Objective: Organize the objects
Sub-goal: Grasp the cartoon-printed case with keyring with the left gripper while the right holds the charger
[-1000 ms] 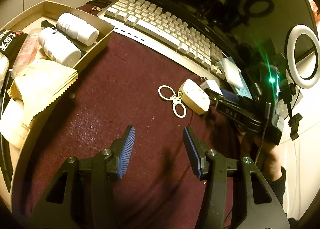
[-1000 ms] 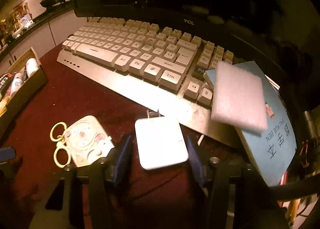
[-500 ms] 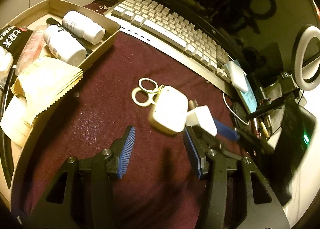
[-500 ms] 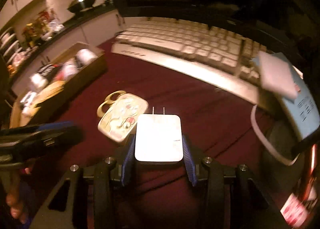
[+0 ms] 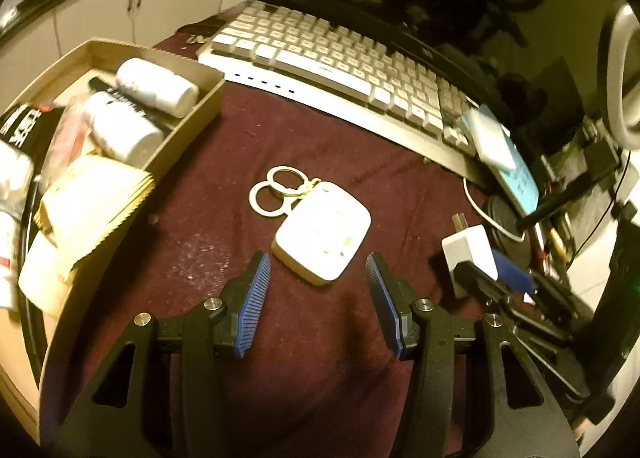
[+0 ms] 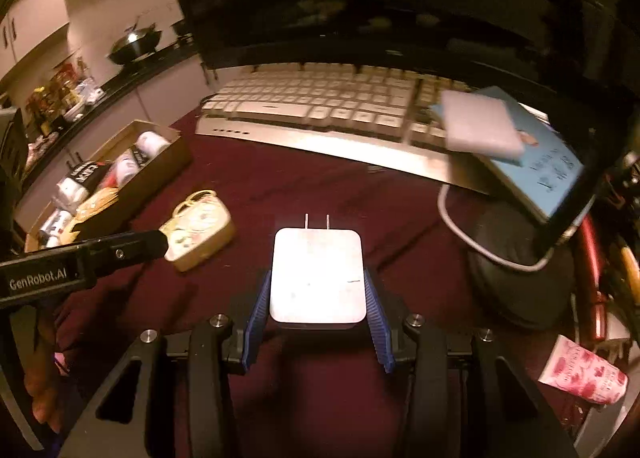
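White lettering reads "GenRobot.AI" on the side of the black left gripper (image 6: 160, 244). Printing on the light blue book (image 6: 540, 162) and the black packet (image 5: 20, 126) is too blurred to read.

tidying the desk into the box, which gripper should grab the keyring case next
Left. The left gripper is open with the keyring case just ahead between its fingers, while the right gripper is already shut on the white charger.

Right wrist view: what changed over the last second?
The right tongs closed on the white charger and lifted it off the cloth, prongs forward. The left tongs moved in toward the keyring case, still open and empty. Keyboard and cardboard tray stayed put.
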Demonstrator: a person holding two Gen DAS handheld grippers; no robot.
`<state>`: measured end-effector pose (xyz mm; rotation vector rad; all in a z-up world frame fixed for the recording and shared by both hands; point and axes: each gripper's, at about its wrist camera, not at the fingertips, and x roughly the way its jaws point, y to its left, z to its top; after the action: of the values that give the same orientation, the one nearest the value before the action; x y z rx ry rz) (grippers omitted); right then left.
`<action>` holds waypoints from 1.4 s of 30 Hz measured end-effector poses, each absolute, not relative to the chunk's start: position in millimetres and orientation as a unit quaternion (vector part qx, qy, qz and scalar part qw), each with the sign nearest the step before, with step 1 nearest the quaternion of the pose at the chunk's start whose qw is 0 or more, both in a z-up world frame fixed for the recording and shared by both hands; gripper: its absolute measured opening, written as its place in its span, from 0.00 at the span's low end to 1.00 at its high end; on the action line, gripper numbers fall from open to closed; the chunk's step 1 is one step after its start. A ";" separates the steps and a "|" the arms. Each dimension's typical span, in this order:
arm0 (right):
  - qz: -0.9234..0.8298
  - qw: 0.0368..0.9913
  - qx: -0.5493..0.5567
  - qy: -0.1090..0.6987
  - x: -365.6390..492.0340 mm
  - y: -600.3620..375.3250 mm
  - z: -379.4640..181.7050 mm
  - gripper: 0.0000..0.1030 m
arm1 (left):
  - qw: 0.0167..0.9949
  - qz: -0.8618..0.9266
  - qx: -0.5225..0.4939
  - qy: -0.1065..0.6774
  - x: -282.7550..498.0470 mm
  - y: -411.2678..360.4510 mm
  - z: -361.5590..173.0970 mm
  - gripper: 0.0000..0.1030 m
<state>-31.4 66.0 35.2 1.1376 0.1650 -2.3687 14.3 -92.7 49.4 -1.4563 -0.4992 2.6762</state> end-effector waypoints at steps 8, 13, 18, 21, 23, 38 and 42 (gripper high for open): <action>-0.863 0.256 0.431 0.060 -29.1 66.6 25.5 0.44 | 0.051 0.867 -0.472 -0.148 9.4 -91.3 49.0 0.49; -0.862 0.257 0.433 0.061 -29.3 65.1 23.4 0.44 | 0.038 0.876 -0.465 -0.123 -0.5 -88.4 50.6 0.49; -0.863 0.254 0.433 0.063 -27.2 65.2 23.0 0.44 | 0.046 0.873 -0.476 -0.099 -20.3 -81.7 49.4 0.49; -0.861 0.262 0.432 0.057 -24.0 66.0 23.7 0.44 | 0.038 0.868 -0.486 -0.094 -31.0 -77.4 41.1 0.50; -0.862 0.263 0.431 0.050 -24.8 67.6 23.1 0.44 | 0.036 0.868 -0.488 -0.085 -33.1 -72.0 35.6 0.59; -0.863 0.253 0.435 0.043 -28.3 66.8 25.5 0.44 | 0.027 0.887 -0.460 0.007 -17.9 -43.5 24.3 0.45; -0.863 0.253 0.436 0.042 -29.1 65.7 25.8 0.44 | 0.031 0.889 -0.457 -0.017 -13.3 -51.4 29.8 0.45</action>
<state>-29.1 65.7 25.8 1.1848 0.1145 -2.3461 -13.3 -51.4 29.8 -1.4081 -0.0515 2.7387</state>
